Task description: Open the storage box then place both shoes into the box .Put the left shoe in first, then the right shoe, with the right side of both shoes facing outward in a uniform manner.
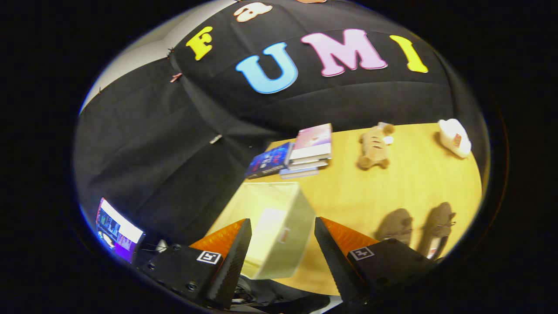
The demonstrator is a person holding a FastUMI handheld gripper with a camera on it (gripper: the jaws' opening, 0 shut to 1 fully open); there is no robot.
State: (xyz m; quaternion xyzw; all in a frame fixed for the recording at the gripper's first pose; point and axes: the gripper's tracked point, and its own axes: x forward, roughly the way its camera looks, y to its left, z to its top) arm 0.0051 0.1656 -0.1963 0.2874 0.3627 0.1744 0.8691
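the wooden table (pixel 418 183) is seen tilted, its far edge set against the black cloth wall and its left edge running down past the storage box (pixel 279 231). a broad stretch of bare tabletop lies open between the box, the shoes and the things along the far edge. the storage box, pale cream and fabric-sided, stands at the table's left edge, with its top opening visible; whether a lid lies inside or the interior is bare cannot be told, and nothing else is seen in it. the gripper (pixel 282 248) is held with its fingers spread wide apart, nothing pinched between them, and the box is seen in the gap between them, just ahead. a stack of books (pixel 305 152) rests at the far left corner, beyond the box. the two brown shoes (pixel 418 226) lie side by side on the table, to the right of the right finger and well apart from the box. a plush toy (pixel 375 146) lies near the far edge, and a small white object (pixel 454 137) sits at the far right corner. a lit screen (pixel 117 230) is seen off the table, left of the left finger.
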